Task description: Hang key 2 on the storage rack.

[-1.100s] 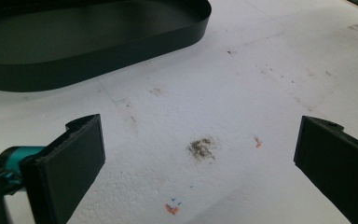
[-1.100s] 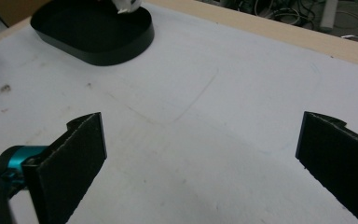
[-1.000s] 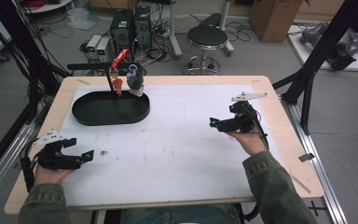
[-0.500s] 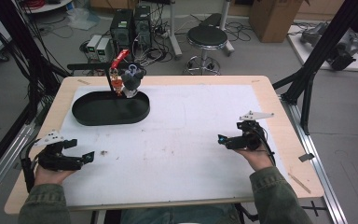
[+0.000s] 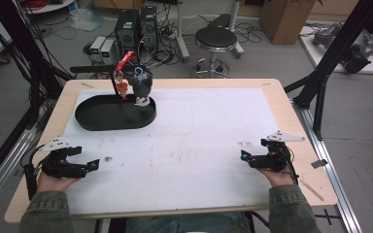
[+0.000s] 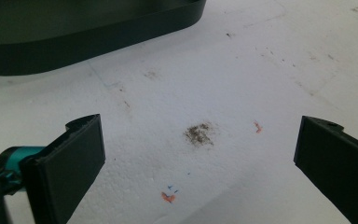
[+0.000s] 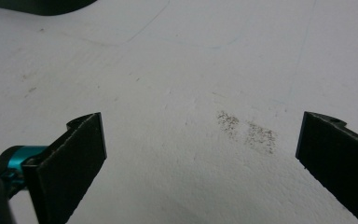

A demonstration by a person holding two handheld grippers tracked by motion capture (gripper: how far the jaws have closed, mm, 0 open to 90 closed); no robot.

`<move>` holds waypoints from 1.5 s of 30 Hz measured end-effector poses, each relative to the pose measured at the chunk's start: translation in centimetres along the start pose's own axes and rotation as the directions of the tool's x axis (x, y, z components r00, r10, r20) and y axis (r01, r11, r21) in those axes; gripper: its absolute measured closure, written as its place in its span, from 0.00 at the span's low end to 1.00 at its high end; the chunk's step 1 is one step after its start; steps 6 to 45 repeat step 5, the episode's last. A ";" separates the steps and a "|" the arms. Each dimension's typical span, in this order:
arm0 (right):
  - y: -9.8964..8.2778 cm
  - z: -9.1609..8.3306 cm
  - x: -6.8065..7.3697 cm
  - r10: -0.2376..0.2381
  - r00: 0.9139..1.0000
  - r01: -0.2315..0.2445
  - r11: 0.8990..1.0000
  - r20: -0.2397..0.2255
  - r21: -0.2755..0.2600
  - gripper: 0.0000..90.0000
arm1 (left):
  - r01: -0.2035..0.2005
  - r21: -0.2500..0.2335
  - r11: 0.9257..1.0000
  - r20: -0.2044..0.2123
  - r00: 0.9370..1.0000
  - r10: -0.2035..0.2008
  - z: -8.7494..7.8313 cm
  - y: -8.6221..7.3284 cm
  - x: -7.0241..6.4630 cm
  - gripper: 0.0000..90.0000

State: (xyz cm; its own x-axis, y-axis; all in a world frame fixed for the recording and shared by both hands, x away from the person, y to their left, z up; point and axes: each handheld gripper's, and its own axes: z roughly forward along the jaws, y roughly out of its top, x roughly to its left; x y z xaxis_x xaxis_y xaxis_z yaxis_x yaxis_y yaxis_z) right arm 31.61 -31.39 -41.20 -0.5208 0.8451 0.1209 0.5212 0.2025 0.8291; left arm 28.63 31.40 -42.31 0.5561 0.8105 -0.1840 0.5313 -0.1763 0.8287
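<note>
Resting apart on the white-covered wooden desk [image 5: 199, 145], left gripper [image 5: 90, 166] and right gripper [image 5: 245, 156], fingers wide, empty, well short of the black oval tray [image 5: 85, 116].

black tray [image 6: 88, 28] cut off by the top edge in left gripper view; figures [image 5: 135, 85] at its rim too small to identify

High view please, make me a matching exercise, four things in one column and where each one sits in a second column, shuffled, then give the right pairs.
Things:
1. black tray
2. left gripper
3. right gripper
4. round stool

Places:
A. on the floor beyond the table's far edge
B. near the table's front right corner
C. far left part of the table
D. near the table's front left corner

Pairs: 1-C, 2-D, 3-B, 4-A
</note>
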 end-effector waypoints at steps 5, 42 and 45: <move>-0.1 -0.7 -0.2 0.000 1.000 0.003 0.996 0.024 -0.086 0.01 | -0.006 0.010 1.000 0.000 1.000 0.006 0.2 0.0 0.0 0.03; -0.1 -0.7 -0.2 0.000 1.000 0.003 0.996 0.024 -0.086 0.01 | -0.006 0.010 1.000 0.000 1.000 0.006 0.2 0.0 0.0 0.03; -0.1 -0.7 -0.2 0.000 1.000 0.003 0.996 0.024 -0.086 0.01 | -0.006 0.010 1.000 0.000 1.000 0.006 0.2 0.0 0.0 0.03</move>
